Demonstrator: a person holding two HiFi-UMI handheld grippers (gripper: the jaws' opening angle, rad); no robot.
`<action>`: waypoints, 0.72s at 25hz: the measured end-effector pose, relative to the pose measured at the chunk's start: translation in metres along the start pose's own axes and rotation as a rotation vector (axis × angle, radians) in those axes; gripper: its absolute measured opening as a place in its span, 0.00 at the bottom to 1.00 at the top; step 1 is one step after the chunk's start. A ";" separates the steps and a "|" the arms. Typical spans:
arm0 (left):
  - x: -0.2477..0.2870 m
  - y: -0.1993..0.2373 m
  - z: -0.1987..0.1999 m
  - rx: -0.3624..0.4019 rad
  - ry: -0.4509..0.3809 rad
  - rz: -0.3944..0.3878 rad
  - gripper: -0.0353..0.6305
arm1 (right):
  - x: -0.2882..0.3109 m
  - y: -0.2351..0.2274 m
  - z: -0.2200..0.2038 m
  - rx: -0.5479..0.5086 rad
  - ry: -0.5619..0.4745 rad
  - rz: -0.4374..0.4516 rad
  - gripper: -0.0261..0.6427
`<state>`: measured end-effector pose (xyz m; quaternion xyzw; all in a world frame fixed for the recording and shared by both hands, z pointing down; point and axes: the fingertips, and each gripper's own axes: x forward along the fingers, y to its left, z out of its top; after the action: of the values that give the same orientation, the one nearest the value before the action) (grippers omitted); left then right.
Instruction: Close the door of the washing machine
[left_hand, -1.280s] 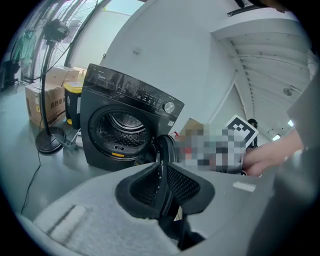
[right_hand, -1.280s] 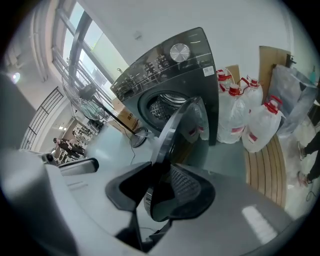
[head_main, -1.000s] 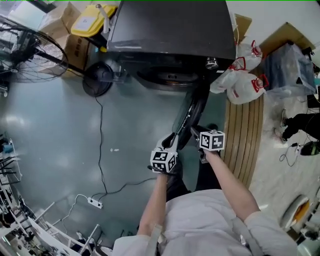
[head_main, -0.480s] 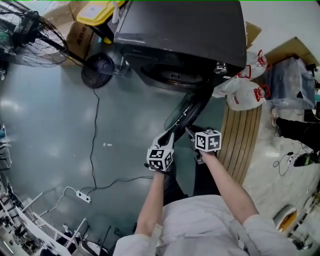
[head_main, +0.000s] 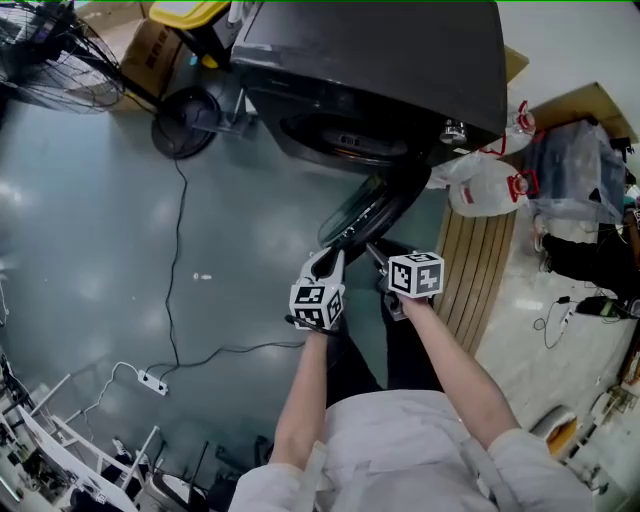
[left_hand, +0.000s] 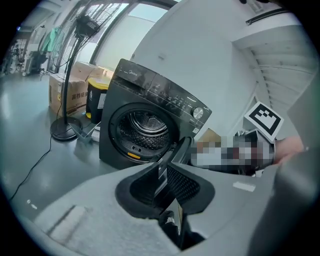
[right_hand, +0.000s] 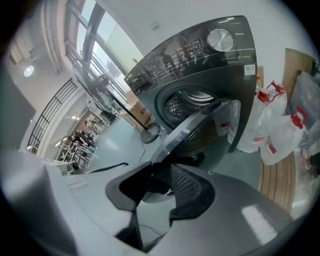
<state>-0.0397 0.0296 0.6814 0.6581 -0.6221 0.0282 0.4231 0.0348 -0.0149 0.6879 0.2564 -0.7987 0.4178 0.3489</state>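
Head view: the dark washing machine (head_main: 380, 60) stands at the top of the picture, and its door (head_main: 372, 212) hangs open, swung out from the machine's front toward the person. The left gripper (head_main: 331, 262) and the right gripper (head_main: 374, 254) meet at the door's outer edge, the end farthest from the machine. White plastic bags (head_main: 487, 186) lie just beside the machine's right corner. A fan's round base (head_main: 185, 125) sits near its left corner, and a cable (head_main: 175, 250) trails from there across the floor away from the machine.

Left gripper view: the jaws are closed on the door's thin rim, one on each face of it. Beyond them the machine's round drum opening (left_hand: 144, 127) shows uncovered. Cardboard boxes (left_hand: 65, 92) stand to the left of the machine.

Right gripper view: the door's edge runs down between the jaws, which are pressed close on either side of it. The machine's control knob (right_hand: 219, 39) shows above the open drum, with the bags to the machine's right
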 end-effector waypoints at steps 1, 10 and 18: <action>0.003 0.001 0.001 0.001 -0.002 -0.006 0.14 | 0.001 0.000 0.003 -0.005 -0.008 0.002 0.22; 0.012 0.005 -0.003 0.036 0.030 -0.087 0.14 | 0.012 0.011 0.006 -0.057 -0.060 0.003 0.23; -0.001 0.019 -0.003 0.071 0.074 -0.126 0.14 | 0.024 0.018 0.016 -0.114 -0.073 0.014 0.23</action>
<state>-0.0544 0.0345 0.6928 0.7090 -0.5621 0.0480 0.4233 0.0016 -0.0216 0.6912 0.2454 -0.8352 0.3643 0.3309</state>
